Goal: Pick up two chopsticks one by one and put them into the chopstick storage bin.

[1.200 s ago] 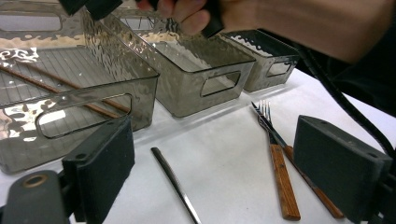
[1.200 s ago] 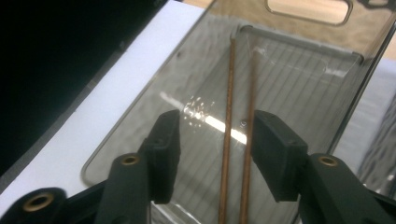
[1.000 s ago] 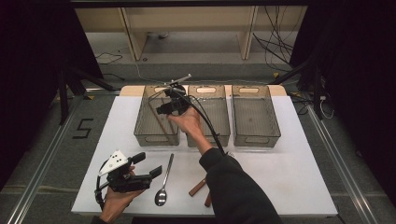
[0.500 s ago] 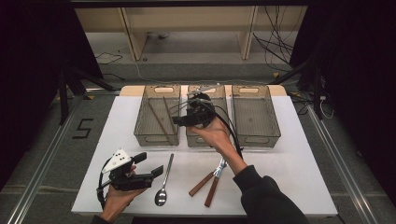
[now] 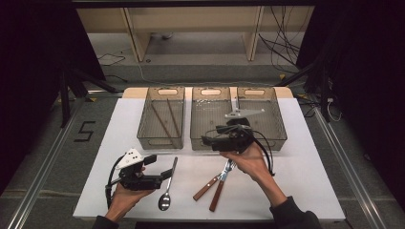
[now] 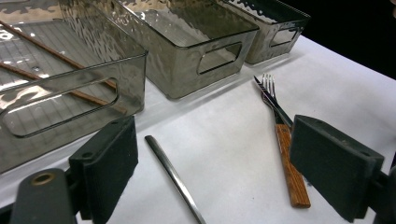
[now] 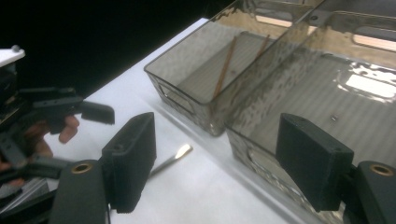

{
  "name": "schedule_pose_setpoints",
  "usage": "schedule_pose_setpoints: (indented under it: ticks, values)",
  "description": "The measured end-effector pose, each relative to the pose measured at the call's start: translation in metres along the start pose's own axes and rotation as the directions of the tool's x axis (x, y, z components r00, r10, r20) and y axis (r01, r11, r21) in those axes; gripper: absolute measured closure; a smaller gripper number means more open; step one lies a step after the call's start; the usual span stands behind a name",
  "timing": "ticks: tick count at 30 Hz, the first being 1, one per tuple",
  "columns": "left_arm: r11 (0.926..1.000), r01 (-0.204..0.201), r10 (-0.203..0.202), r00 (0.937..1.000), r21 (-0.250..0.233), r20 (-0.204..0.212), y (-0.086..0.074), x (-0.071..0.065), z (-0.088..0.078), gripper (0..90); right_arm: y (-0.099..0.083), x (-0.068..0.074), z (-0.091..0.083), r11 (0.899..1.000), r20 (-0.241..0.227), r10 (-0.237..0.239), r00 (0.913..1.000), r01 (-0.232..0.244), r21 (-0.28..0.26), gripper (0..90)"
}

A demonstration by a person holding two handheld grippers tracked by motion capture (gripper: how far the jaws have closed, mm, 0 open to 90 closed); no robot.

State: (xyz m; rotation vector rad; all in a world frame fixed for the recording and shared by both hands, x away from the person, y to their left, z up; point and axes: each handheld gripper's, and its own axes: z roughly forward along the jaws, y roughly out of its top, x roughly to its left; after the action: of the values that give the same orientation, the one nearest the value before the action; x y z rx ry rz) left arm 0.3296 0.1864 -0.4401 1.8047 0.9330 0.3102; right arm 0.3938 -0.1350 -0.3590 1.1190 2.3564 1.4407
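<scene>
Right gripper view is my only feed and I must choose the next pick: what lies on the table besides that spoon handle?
Observer: A fork and a knife, both wooden-handled, lie crossed on the table, right of the spoon.
Operator: Which way does the spoon point?
Observer: Its bowl lies toward the near edge, close beside the open left gripper; its handle points toward the bins.
Operator: Are there just the two bins?
Observer: No, a third bin stands right of the middle bin.
</scene>
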Motion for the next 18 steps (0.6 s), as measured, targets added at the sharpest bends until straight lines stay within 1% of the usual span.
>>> schedule_pose_setpoints:
  ticks: [2,7,11,16,18]
  values:
    - [1.0,0.002,-0.002,1.0,0.003,0.001,0.001,0.001,0.001,15.1,-0.009,-0.002,-0.009,1.0,0.007,-0.007,0.9999,0.007,-0.014,29.5]
    - [0.9999,0.004,-0.004,1.0,0.012,0.001,0.003,0.004,0.003,15.1,-0.028,-0.005,-0.025,0.999,0.007,-0.003,1.0,0.003,-0.033,29.1]
    - [0.9998,-0.008,0.008,0.9999,0.017,0.007,0.005,0.005,0.005,15.7,-0.041,-0.007,-0.033,0.999,0.017,-0.011,0.9998,0.012,-0.036,28.7]
    - [0.9998,-0.014,0.014,0.9998,0.016,0.011,0.007,0.006,0.009,16.2,-0.057,-0.009,-0.042,0.999,0.022,0.009,0.9997,-0.007,-0.052,28.2]
    - [0.9995,-0.022,0.021,0.9997,0.023,0.014,0.008,0.006,0.01,16.3,-0.064,-0.01,-0.045,0.998,0.021,0.01,0.9997,-0.009,-0.059,28.1]
